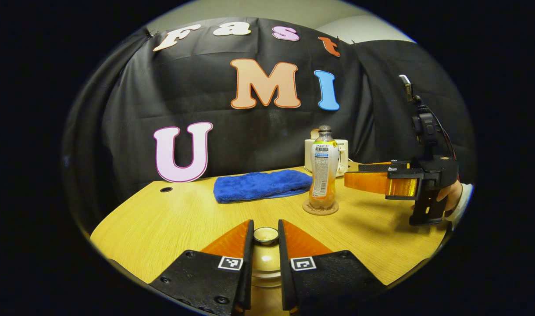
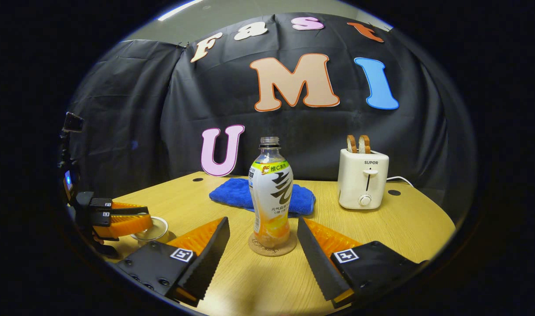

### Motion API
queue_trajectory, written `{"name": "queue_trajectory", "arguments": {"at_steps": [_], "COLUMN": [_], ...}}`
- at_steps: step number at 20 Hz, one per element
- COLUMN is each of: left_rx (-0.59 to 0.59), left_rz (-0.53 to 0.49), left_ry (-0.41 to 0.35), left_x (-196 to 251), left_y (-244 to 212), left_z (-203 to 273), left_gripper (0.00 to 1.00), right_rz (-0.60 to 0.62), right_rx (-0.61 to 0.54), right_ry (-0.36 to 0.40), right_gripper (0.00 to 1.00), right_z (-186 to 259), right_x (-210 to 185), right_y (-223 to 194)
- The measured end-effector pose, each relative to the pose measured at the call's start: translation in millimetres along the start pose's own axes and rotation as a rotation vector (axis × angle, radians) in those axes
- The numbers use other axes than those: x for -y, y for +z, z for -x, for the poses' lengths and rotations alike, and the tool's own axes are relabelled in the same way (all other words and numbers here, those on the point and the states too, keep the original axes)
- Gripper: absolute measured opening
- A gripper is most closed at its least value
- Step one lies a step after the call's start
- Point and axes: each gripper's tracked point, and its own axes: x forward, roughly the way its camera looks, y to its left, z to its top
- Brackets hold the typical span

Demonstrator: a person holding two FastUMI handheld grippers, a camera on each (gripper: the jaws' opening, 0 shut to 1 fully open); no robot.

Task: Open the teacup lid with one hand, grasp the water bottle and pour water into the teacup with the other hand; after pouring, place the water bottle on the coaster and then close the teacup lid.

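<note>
Presently, step in hand: judged to be the lid-and-bottle stage; whether water has already been poured cannot be told.
Left tool [image 1: 265, 224]: closed on the knob [image 1: 266, 235] of the teacup lid [image 1: 266, 262], one finger pressed on each side.
Teacup [image 2: 152, 229]: seen in the right gripper view at the table's [image 2: 381, 228] left edge, directly under the left tool; whether the lid is seated or raised cannot be told.
Lid handling: the knob is best kept centred between the fingers and moved straight up or straight down, so that the rim is not dragged sideways and the teacup is not tipped.
Blue cloth [image 2: 232, 191]: laid flat behind the bottle, apart from both tools.
Water bottle [image 2: 271, 193]: stood upright on the coaster [image 2: 256, 250] at mid-table, uncapped, with orange liquid low in it.
Right tool [image 2: 262, 220]: open, one finger on each side of the bottle's base, neither touching it.
Bottle handling: if a grasp is due, the labelled body should be taken squarely at mid-height and kept upright until it is over the teacup, since no cap is fitted; if a release is under way, the fingers should be drawn straight back so the bottle is not clipped.
Toaster [image 2: 363, 184]: set at the right rear, well apart from the work.
</note>
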Motion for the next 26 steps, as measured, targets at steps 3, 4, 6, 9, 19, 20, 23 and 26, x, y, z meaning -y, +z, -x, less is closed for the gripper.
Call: {"name": "queue_trajectory", "arguments": {"at_steps": [3, 4, 6, 9, 19, 20, 23, 26], "left_rx": [-0.003, -0.001, 0.008, 0.045, 0.212, 0.220, 0.218, 0.188], "left_rz": [-0.006, -0.005, -0.009, -0.029, -0.044, -0.038, -0.010, 0.005], "left_ry": [0.009, 0.010, 0.021, 0.074, 0.285, 0.279, 0.257, 0.254], "left_x": [-3.6, -3.2, -3.4, -11.8, -26.3, -21.9, -9.9, -4.8], "left_y": [-1.3, 0.3, 3.8, 14.8, 52.7, 53.4, 45.4, 29.9], "left_z": [1.2, 1.5, 5.6, 16.6, 72.9, 74.1, 76.6, 78.0], "left_gripper": [0.30, 0.32, 0.36, 0.76, 0.96, 0.95, 0.95, 0.96], "right_rz": [0.019, 0.014, 0.005, -0.014, -0.016, -0.013, 0.001, 0.027], "right_rx": [0.005, 0.006, 0.013, 0.031, 0.119, 0.127, 0.137, 0.183], "right_ry": [-0.006, -0.002, -0.001, -0.010, -0.145, -0.163, -0.178, -0.205], "right_gripper": [0.99, 0.94, 0.99, 0.94, 0.99, 0.99, 0.99, 0.94], "right_z": [5.7, 8.2, 12.2, 24.8, 87.5, 94.7, 111.5, 124.4], "right_x": [0.1, -1.4, -2.6, -0.7, 18.0, 18.8, 9.5, 5.5], "right_y": [-0.8, -0.2, 2.7, 6.4, 5.3, 4.6, -5.1, -1.5]}}
